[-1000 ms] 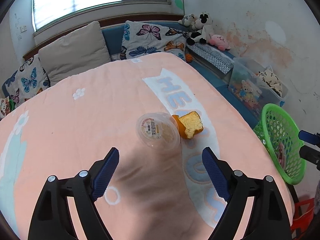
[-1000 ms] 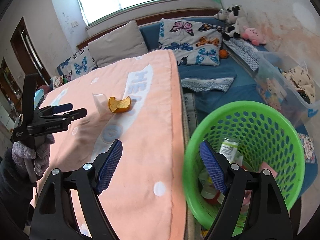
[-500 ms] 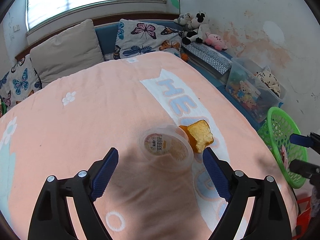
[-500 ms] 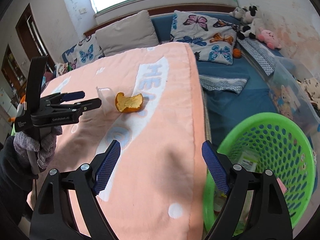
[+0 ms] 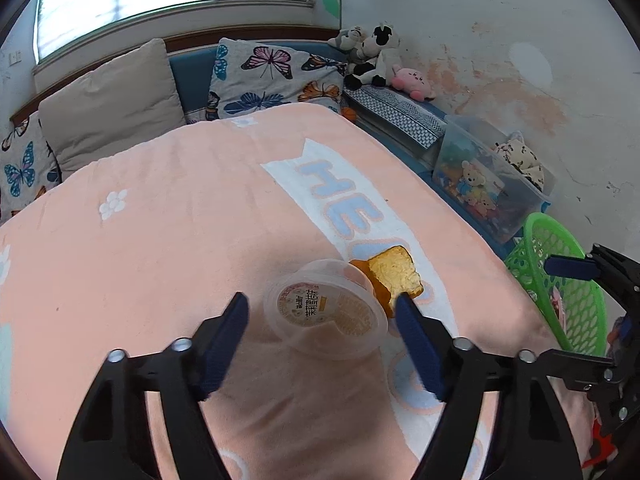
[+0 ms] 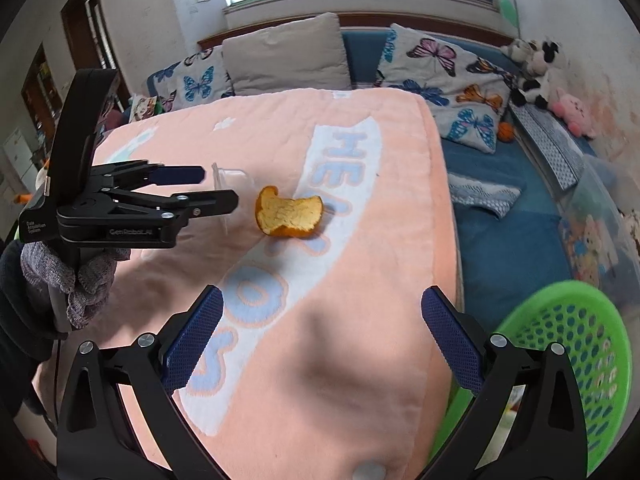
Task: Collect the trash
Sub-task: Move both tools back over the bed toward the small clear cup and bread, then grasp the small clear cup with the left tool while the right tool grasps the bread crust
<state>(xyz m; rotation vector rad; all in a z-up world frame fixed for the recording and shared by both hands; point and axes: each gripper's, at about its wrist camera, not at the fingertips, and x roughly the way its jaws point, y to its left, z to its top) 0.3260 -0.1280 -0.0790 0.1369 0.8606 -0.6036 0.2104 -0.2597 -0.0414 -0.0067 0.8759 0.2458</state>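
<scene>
A clear plastic cup [image 5: 326,314] with a printed lid lies on its side on the pink blanket [image 5: 160,248]. An orange peel [image 5: 394,278] lies right behind it. My left gripper [image 5: 322,320] is open, its fingers on either side of the cup, not closed on it. The right wrist view shows the left gripper [image 6: 218,186] at the cup [image 6: 230,184], with the peel [image 6: 290,216] to its right. My right gripper [image 6: 322,326] is open and empty above the blanket's near edge. A green basket [image 6: 568,360] with trash stands at lower right; it also shows in the left wrist view [image 5: 560,280].
Butterfly cushions [image 5: 272,74] and a beige pillow [image 5: 108,104] line the blue bench behind the bed. Plush toys [image 5: 372,58] sit in the corner. A clear storage box [image 5: 488,184] with toys stands by the wall near the basket.
My left gripper has moved forward and down until its fingers straddle the cup. My right gripper has swung left from over the basket to over the blanket edge.
</scene>
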